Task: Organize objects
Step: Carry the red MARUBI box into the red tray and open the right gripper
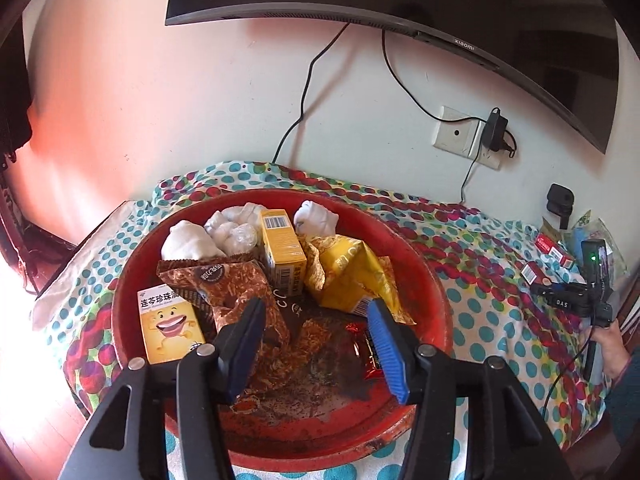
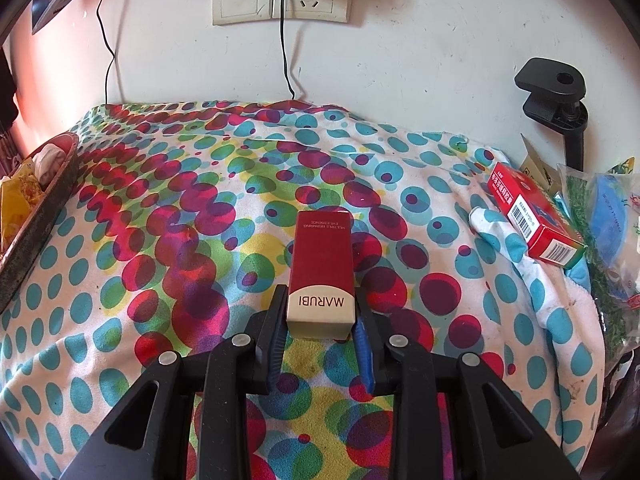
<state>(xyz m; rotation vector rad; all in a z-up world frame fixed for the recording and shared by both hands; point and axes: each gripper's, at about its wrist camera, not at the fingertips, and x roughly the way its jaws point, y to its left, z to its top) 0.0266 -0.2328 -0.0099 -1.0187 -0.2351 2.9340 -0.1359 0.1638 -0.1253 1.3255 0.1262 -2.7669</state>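
1. Left wrist view takes in the biggest things: one dark monitor (image 1: 400,8) on the wall and one spotted cloth (image 1: 480,248) over the table.
2. On that cloth sits one round red basin (image 1: 424,276), worn and flecked on its floor.
3. Inside the basin I count three snack bags: one brown (image 1: 236,284), one yellow (image 1: 356,276), one red (image 1: 366,354) lying flat near the front.
4. Also in there are two yellow boxes, one with a cartoon face (image 1: 170,324) and one standing upright (image 1: 282,254), plus three white bundles (image 1: 188,242) along the back.
5. The left gripper (image 1: 316,344) hangs over the basin with its jaws spread apart and nothing between them.
6. Right wrist view shows the right gripper (image 2: 320,326) clamped on one dark red MARUBI box (image 2: 322,256), which lies lengthwise on the cloth, well apart from the basin.
7. One smaller red carton (image 2: 532,216) lies tilted by the far right edge.
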